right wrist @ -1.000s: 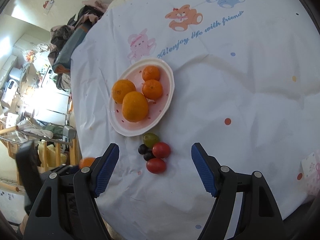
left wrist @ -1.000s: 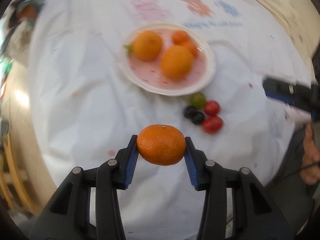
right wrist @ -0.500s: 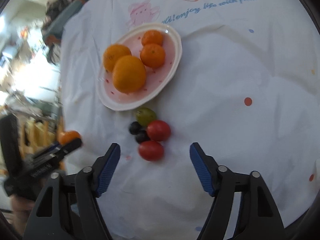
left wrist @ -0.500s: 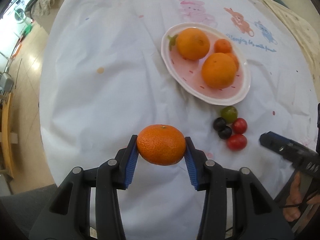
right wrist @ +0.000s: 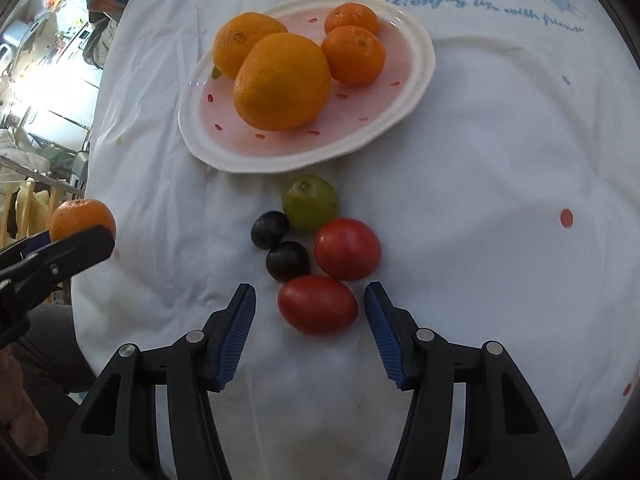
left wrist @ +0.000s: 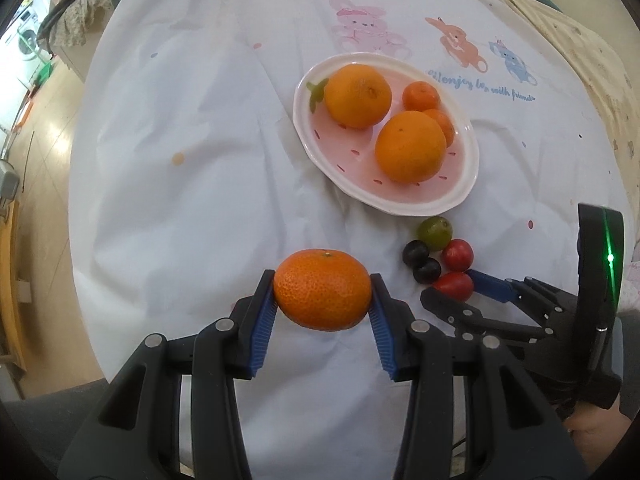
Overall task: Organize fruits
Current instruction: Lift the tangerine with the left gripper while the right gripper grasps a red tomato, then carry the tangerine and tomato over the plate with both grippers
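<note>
Left wrist view: my left tongs point(left wrist: 323, 300) are clamped on a round orange mandarin point(left wrist: 323, 289), held above the white printed tablecloth point(left wrist: 180, 200), on the near side of the oval pink-and-white plate point(left wrist: 468, 184). I count four orange citrus fruits already on the plate, so I judge the task partly done. Left to do: this mandarin, plus a cluster just beside the plate's near rim, namely a green round fruit point(right wrist: 310, 202), two dark grapes point(right wrist: 270, 229), a round red tomato point(right wrist: 347, 248) and an oblong red cherry tomato point(right wrist: 317, 304). Right wrist view: my right tongs point(right wrist: 310, 322) have just been closing; the oblong tomato sits between the blue pads point(right wrist: 240, 332), nearer the right pad, not yet pinched.
</note>
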`<state>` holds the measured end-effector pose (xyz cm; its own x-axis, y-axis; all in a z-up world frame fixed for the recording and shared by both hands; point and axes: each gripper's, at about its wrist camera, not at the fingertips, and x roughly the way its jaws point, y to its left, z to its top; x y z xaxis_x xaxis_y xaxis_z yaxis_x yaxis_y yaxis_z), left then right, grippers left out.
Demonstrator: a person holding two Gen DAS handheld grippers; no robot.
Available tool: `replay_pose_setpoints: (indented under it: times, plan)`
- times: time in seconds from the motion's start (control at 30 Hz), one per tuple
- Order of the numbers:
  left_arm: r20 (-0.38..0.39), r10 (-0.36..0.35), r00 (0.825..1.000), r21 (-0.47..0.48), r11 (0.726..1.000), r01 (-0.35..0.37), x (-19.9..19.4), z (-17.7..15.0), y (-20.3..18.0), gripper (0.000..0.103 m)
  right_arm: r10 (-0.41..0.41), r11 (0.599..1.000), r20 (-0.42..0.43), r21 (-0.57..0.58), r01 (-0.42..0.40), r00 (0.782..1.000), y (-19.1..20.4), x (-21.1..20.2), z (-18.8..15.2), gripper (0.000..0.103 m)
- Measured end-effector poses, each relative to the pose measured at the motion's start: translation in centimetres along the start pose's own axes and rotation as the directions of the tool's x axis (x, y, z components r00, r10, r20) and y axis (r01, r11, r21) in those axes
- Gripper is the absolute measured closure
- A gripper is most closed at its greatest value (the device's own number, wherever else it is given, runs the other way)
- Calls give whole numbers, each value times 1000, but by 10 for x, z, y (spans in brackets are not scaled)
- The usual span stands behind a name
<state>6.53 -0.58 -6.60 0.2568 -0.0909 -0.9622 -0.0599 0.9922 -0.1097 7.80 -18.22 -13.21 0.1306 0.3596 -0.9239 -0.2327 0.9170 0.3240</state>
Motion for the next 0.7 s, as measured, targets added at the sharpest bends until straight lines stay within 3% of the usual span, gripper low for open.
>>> replay_pose_setpoints:
  times: [0.17, 0.47, 0.7]
  plan:
    - [-12, 0, 1000, 1, 1000, 0, 5, 1, -1, 63, -42, 998, -1, -48, 42, 999, 3, -2, -2, 63]
    - [5, 51, 999, 22, 998, -51, 11, -3, 5, 63, 12, 1000, -6, -28, -13, 1000, -3, -23, -15, 63]
    - [37, 65, 997, 9, 998, -66, 6, -4, 8, 63, 66, 998, 65, 8, -67, 996, -17, -62, -23, 63]
